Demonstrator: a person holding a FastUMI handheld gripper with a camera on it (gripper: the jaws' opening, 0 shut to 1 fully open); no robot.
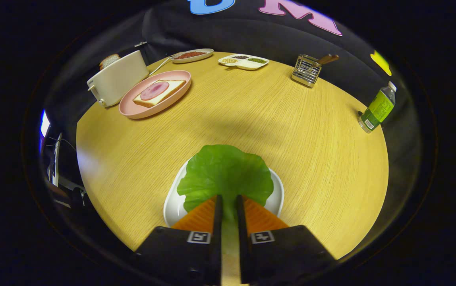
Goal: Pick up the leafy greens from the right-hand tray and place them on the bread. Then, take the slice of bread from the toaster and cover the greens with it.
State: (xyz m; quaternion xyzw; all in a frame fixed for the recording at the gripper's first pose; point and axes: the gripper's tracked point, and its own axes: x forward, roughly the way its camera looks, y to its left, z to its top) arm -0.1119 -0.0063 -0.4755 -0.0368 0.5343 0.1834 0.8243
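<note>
Fingers (228, 200) nearly closed on the stem of the greens (225, 174) over the white tray (277, 190), far from the bread (159, 92) on the pink plate (132, 111); thin hold, so may slip out during carry across the bench (252, 119).

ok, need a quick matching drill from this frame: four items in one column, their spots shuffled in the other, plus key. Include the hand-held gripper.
Items
1. lettuce leaf
2. ham slice
3. bread slice in toaster
4. green-labelled bottle

Places
A. sticking up from the white toaster
B. at the table edge, far right of the fingers
C. over the white tray, stem between the fingers
D. on the bread on the pink plate

Pairs: 1-C, 2-D, 3-A, 4-B

The hand-held gripper is closed on the leaf's stem.
</note>
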